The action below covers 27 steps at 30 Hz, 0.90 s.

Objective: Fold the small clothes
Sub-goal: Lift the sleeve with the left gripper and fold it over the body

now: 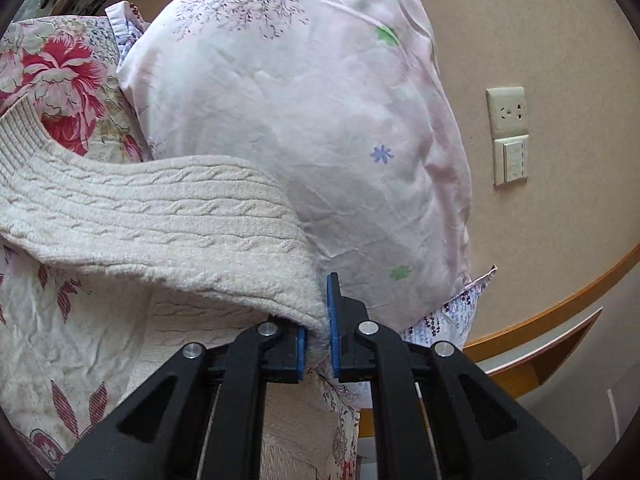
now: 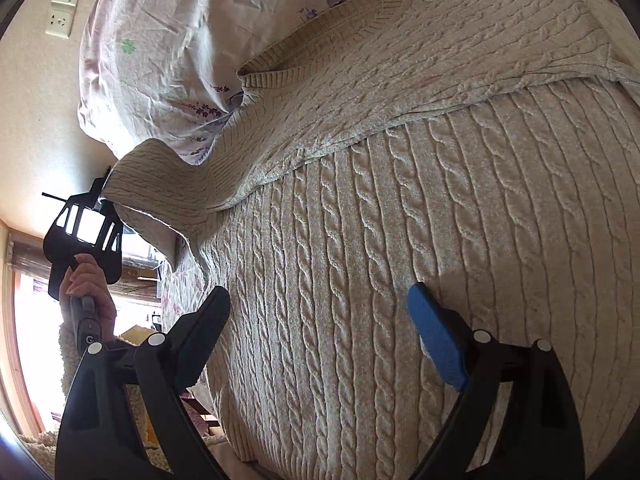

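A cream cable-knit sweater lies spread on the bed. One sleeve is folded across its body near the collar. My left gripper is shut on the cuff end of the other sleeve and holds it lifted off the bed. It also shows in the right wrist view, with the raised sleeve hanging from it. My right gripper is open and empty just above the sweater's body, its blue pads wide apart.
A pale pink flowered pillow stands behind the lifted sleeve. A floral bedspread covers the bed. A beige wall with a socket and switch is to the right. A curved wooden headboard edge runs below it.
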Tool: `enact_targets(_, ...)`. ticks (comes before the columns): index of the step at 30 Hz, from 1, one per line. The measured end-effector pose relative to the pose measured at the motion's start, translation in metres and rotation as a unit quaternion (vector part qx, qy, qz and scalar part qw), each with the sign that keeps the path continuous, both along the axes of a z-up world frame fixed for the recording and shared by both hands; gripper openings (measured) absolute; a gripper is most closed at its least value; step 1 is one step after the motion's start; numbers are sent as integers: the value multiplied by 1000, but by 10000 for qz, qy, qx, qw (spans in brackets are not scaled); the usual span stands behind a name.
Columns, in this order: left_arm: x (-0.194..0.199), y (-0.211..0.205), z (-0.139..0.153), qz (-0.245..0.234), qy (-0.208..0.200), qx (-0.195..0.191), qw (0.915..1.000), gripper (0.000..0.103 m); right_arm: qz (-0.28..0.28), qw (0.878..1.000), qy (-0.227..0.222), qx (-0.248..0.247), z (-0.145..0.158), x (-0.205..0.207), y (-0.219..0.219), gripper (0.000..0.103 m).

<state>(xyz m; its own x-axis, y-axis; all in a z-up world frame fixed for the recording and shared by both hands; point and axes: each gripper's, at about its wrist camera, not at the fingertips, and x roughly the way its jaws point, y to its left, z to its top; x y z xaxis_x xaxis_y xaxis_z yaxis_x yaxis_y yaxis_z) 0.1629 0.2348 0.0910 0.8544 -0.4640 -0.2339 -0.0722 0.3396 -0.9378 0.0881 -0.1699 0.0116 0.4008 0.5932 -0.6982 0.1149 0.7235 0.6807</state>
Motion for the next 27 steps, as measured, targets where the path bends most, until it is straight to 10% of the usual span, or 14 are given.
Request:
enact_targets(9, 12, -74, -12, -472, 238, 502, 9973, 9, -155, 9999, -28, 29, 2, -10, -15, 92)
enact_targets(19, 10, -134, -88, -875, 1323, 1046, 9818, 20, -265, 9996, 38, 7, -2, -26, -28, 92)
enact_targets(27, -4, -100, -93, -571, 1121, -235, 9918, 56, -340, 9994, 29, -23, -3, -35, -42, 92)
